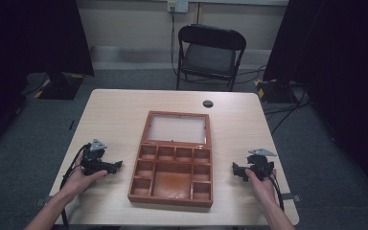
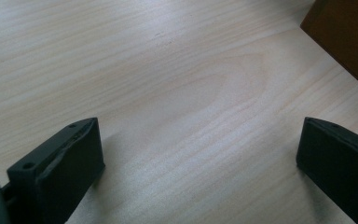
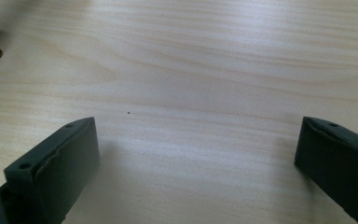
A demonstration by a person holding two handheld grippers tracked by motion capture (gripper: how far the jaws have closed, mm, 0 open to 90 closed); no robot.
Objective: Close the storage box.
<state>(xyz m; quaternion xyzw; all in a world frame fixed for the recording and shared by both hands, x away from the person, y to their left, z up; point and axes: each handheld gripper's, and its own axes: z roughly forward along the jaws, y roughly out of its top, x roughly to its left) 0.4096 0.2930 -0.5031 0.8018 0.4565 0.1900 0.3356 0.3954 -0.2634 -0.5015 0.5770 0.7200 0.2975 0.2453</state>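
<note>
A brown wooden box (image 1: 173,173) lies open in the middle of the table, its several small compartments empty and its glass-paned lid (image 1: 176,128) folded back flat. My left gripper (image 1: 112,166) rests on the table to the left of the box, held by the person's left hand, jaws open with bare wood between them (image 2: 198,149). A corner of the box (image 2: 349,32) shows at the upper right of the left gripper view. My right gripper (image 1: 237,170) rests to the right of the box, open, nothing between its jaws (image 3: 196,154).
The light wooden table (image 1: 120,110) has a round black cable hole (image 1: 208,103) behind the box. A black folding chair (image 1: 210,55) stands beyond the far edge. Dark curtains hang at both sides, and cables lie on the grey floor at the right.
</note>
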